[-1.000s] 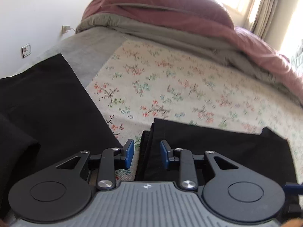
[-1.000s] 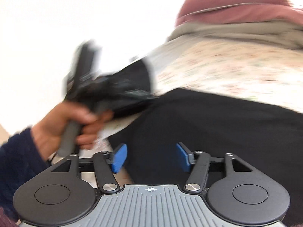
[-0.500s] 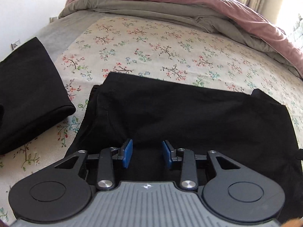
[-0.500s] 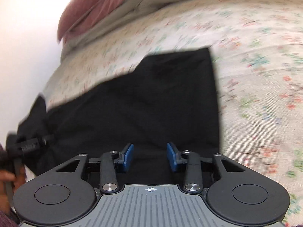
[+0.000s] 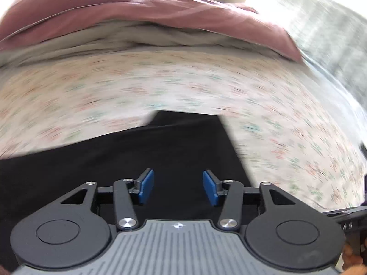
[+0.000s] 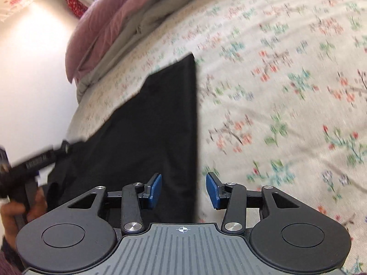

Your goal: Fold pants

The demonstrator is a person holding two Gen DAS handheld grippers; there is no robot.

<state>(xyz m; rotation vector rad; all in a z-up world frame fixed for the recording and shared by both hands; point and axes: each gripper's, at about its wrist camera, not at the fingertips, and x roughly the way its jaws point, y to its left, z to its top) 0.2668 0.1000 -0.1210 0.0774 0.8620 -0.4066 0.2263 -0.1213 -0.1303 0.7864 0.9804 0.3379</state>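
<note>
Black pants lie flat on the floral bedsheet. In the left wrist view my left gripper is open and empty, hovering over the black cloth. In the right wrist view the pants stretch away as a long dark strip with a straight right edge. My right gripper is open and straddles that right edge, with nothing between the pads. The left gripper shows blurred at the far left of the right wrist view, held in a hand.
A pink duvet over a grey blanket is piled at the far end of the bed. A white wall stands beside the bed. Floral sheet spreads to the right of the pants.
Both grippers have swung to the right along the pants. The second black garment at the left has left the left view. The right gripper now sits over the pants' right edge.
</note>
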